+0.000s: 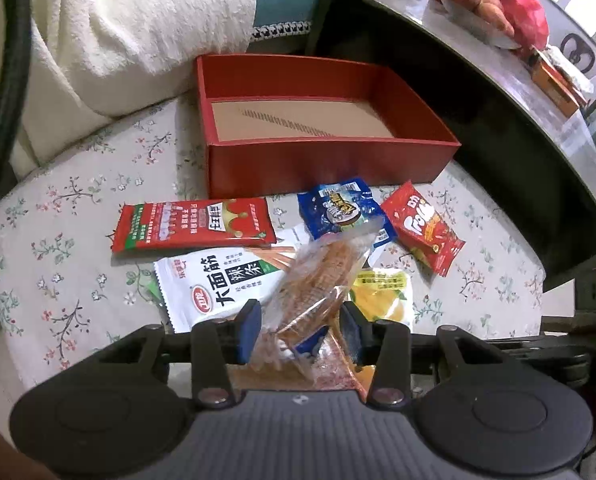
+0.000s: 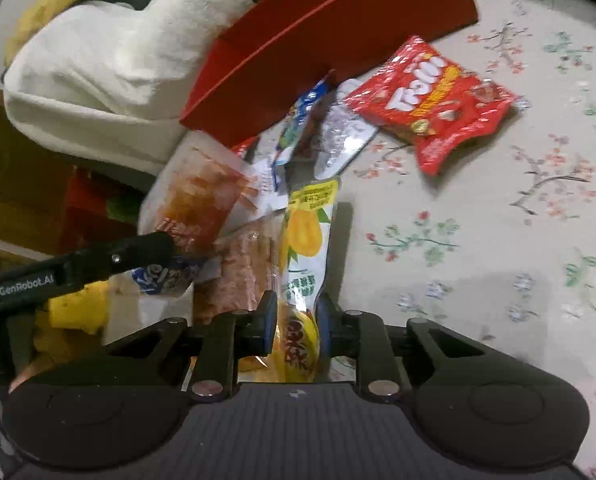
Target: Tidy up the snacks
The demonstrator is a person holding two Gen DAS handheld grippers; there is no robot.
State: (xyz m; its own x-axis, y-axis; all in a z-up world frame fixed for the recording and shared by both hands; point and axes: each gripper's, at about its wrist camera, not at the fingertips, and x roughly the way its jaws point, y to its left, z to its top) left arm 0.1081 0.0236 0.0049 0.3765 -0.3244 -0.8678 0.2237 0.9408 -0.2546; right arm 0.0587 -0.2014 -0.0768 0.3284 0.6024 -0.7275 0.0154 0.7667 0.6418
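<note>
An open red box (image 1: pixel 330 156) stands on the floral cover, its cardboard floor bare. In front of it lie a long red packet (image 1: pixel 193 224), a white packet (image 1: pixel 217 284), a blue packet (image 1: pixel 342 208) and a red Trolli bag (image 1: pixel 422 228). My left gripper (image 1: pixel 300 330) is shut on a clear packet of orange-brown strips (image 1: pixel 318 276), lifted over the pile. My right gripper (image 2: pixel 296 320) is shut on a yellow mango packet (image 2: pixel 306 232), its blue pads pressing both sides. In the right wrist view the left gripper (image 2: pixel 137 252) enters from the left, holding the clear packet (image 2: pixel 201 192), with the Trolli bag (image 2: pixel 430 104) and red box (image 2: pixel 298 52) beyond.
A white fleece blanket (image 1: pixel 129 20) is heaped left of the box. A dark table (image 1: pixel 498 92) with a bowl of fruit (image 1: pixel 482 8) runs along the right. The floral cover (image 2: pixel 498 240) lies bare to the right of the snacks.
</note>
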